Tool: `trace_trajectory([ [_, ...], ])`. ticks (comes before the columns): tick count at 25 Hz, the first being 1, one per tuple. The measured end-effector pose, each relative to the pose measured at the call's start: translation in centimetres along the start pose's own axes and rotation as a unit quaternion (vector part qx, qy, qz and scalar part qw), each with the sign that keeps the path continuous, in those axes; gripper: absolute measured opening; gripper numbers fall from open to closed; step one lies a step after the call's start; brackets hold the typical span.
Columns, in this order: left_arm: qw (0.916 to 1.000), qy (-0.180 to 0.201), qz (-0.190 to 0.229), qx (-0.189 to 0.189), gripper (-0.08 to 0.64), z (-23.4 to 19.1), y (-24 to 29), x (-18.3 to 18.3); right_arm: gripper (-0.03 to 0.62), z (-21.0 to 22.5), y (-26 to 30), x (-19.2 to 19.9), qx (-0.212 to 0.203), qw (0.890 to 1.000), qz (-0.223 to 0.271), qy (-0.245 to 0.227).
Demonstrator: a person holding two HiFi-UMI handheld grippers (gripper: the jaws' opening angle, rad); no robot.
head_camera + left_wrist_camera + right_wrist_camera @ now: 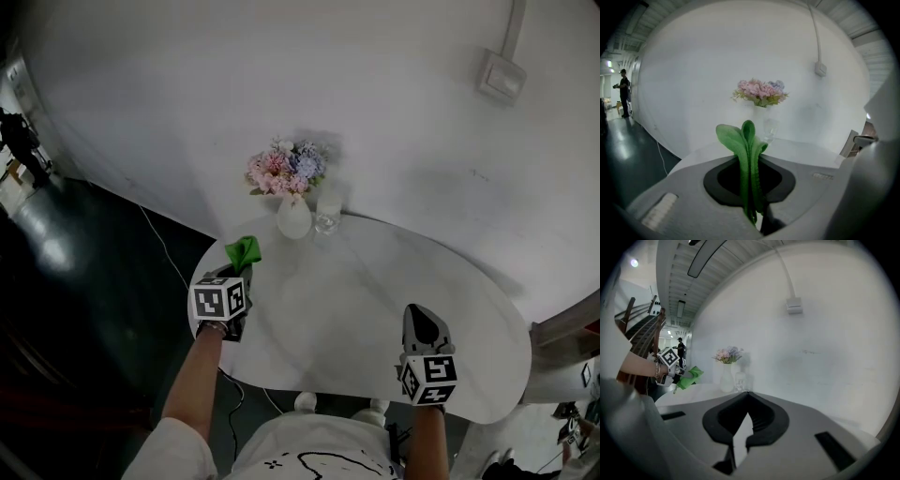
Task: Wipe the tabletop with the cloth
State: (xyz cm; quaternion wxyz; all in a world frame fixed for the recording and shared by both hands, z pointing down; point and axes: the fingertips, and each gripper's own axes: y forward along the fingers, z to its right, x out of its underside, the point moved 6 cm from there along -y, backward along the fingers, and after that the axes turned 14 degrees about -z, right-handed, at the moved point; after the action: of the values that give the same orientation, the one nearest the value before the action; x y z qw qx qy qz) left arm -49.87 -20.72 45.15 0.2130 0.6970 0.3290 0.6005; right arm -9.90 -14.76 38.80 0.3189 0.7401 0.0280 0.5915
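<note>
I have the left gripper (236, 273) clamped on the green cloth (244, 250); its jaws pinch the folded fabric between them, and the loose folds stand up past the tips like a small leaf. In the head view the cloth sits just short of the white vase (293, 218), on the vase's left and a little nearer to me, over the left edge of the tabletop (366, 300); I cannot tell whether the fabric touches the surface, though the right gripper view shows it held off to the vase's left with the marker cube beside it.

The right gripper (421, 319) is well apart from the vase, on its right and far nearer to me, over the near edge of the tabletop; its jaws are pressed together at the tips with nothing between them, only pale surface showing through the slot below.

The vase holds pink and blue flowers (286, 169) and stands at the far rim against the white wall (394, 103); a clear glass (327, 217) stands just beside the vase on its right; a wall box (502, 78) is mounted high up, well to the vase's right; a person (623, 91) stands far off to the vase's left on the dark floor (84, 281).
</note>
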Motion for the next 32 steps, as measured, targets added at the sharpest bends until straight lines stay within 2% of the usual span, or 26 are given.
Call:
trace_trajectory([
  [9, 0.9952, -0.009, -0.050, -0.084, 0.051, -7.0, 1.4, 1.8, -0.005, -1.5, 0.9, 0.6, -0.010, 0.999, -0.027, -0.022],
  [16, 0.9883, -0.019, -0.081, -0.127, 0.051, -9.8, 3.1, 2.7, -0.005, -2.0, 1.7, 1.0, -0.015, 0.998, -0.045, -0.043],
  [20, 0.9817, -0.011, -0.110, -0.155, 0.051, -11.0, 4.6, 2.6, -0.005, -2.3, 2.3, 0.8, -0.021, 0.997, -0.050, -0.046],
  [27, 0.9720, -0.005, -0.159, -0.173, 0.051, -12.4, 7.5, 3.3, -0.005, -2.8, 3.2, 1.9, -0.034, 0.995, -0.078, -0.055],
  [32, 0.9717, -0.035, -0.170, -0.160, 0.051, -12.7, 8.6, 3.8, -0.005, -2.7, 3.6, 2.4, -0.040, 0.993, -0.093, -0.065],
])
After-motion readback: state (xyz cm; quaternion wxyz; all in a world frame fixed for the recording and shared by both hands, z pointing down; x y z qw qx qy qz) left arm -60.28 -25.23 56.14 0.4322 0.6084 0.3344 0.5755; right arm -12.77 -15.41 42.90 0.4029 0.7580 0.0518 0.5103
